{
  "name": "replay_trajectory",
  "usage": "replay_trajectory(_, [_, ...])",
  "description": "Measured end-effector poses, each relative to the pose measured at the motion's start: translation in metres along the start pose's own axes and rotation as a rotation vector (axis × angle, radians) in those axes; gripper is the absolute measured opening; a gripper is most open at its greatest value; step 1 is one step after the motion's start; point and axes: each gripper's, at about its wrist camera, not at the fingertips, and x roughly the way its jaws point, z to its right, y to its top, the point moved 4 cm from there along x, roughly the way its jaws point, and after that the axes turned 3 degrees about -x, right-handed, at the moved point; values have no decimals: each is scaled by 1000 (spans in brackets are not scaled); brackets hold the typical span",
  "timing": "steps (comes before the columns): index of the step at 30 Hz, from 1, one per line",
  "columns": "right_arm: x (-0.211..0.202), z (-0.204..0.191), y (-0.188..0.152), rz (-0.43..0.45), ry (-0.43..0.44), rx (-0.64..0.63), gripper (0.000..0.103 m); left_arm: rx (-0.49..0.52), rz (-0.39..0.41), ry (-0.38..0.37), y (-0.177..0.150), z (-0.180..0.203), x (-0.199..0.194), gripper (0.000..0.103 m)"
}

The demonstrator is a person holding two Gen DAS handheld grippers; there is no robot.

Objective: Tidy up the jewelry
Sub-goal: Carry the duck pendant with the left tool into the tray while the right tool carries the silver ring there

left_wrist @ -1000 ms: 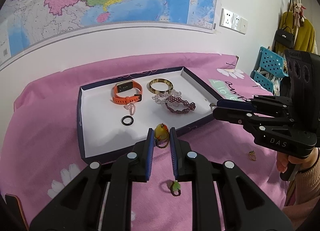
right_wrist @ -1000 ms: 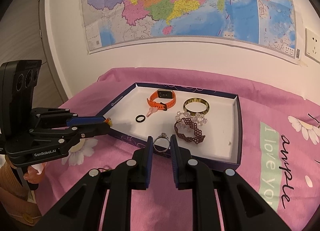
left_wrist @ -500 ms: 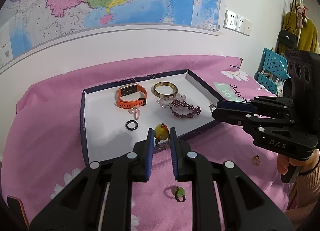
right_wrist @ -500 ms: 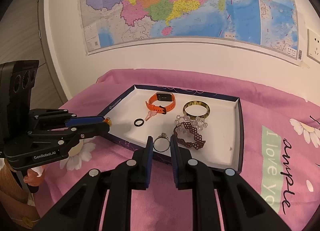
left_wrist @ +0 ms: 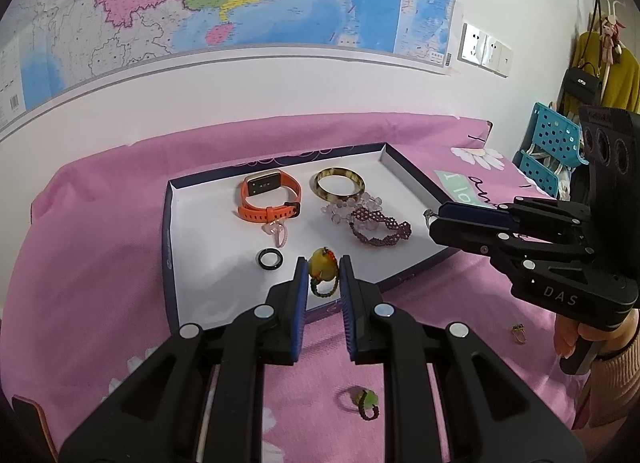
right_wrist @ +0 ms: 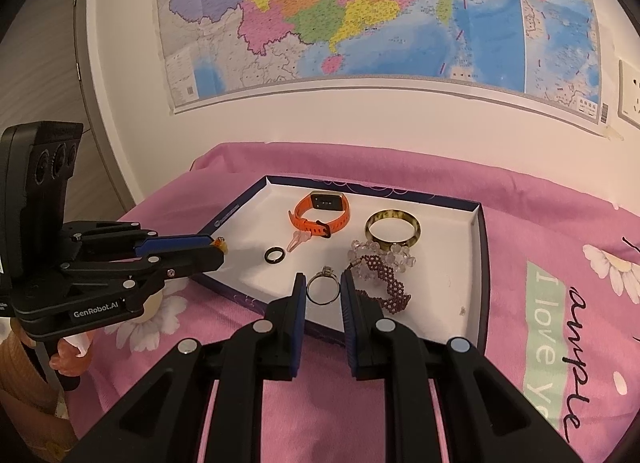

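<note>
Above the shallow white-lined tray's (left_wrist: 170,247) 6 o'clock rim, the left tongs (left_wrist: 323,271) pinch a smooth yellow stone ring with beaded band (left_wrist: 322,266); the right tongs (right_wrist: 323,290) pinch a thin silver ring (right_wrist: 322,289) beside the woven maroon bracelet (right_wrist: 386,277).

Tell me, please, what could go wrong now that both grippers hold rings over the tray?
The left gripper pinches the yellow-stone ring by its stone, so it might slip or drop onto the black ring. The right gripper holds the thin silver ring close to the maroon beaded bracelet, which it might snag or nudge.
</note>
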Motion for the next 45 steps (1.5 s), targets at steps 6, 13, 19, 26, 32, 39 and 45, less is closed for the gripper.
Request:
replay_trajectory(6, [3, 1, 3, -2, -4, -6, 16, -2, 1, 14, 4, -3, 3, 16])
replay_trajectory(13, [11, 3, 8, -8, -12, -7, 16, -9, -2, 35, 8, -9, 9, 16])
replay_trajectory(19, [21, 7, 9, -24, -24, -11, 16, -12, -16, 50, 10, -12, 18, 16])
replay_trajectory(26, [31, 12, 9, -43, -33, -10, 16, -18, -29, 60, 11, -13, 26, 16])
replay_trajectory(32, [35, 15, 9, -50, -36, -6, 16, -18, -38, 67, 13, -13, 31, 16])
replay_trajectory(39, [40, 18, 9, -60, -37, -3, 16, -17, -49, 78, 15, -13, 38, 16])
replay_trajectory(45, [44, 19, 10, -65, -40, 4, 16, -18, -64, 83, 14, -14, 45, 16])
